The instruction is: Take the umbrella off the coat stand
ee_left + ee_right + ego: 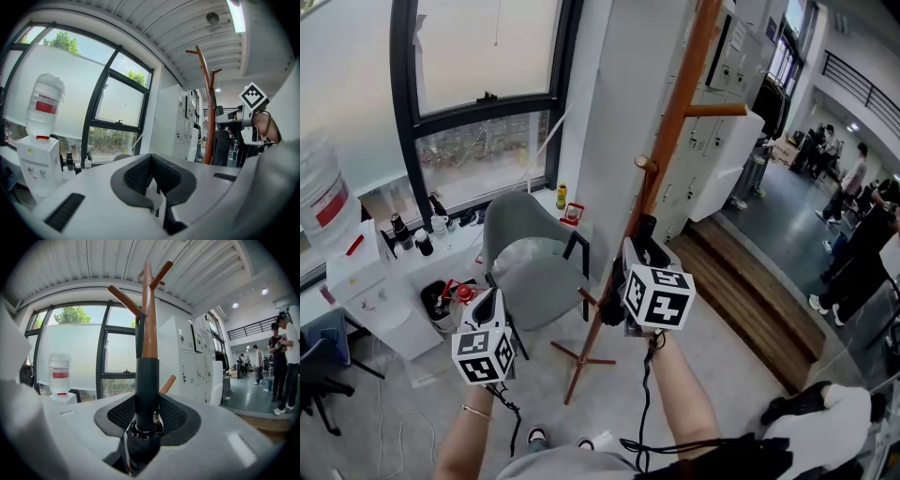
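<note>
A tall wooden coat stand [675,122] [150,319] with angled pegs rises in front of me. A black folded umbrella [614,302] hangs close against its pole. In the right gripper view its black handle [146,390] stands upright between the jaws, with the metal collar and folded canopy just below. My right gripper [643,246] [146,423] is shut on the umbrella at the handle. My left gripper [490,302] [153,183] hangs lower left, apart from the stand, shut and holding nothing. From there the stand [206,93] and the right gripper [221,119] show at the right.
A grey chair [534,262] stands left of the stand's base. A water dispenser [366,281] [40,159] with a bottle sits by the window. White lockers [722,141] lie behind the stand. A wooden step [750,281] and several people are at the right.
</note>
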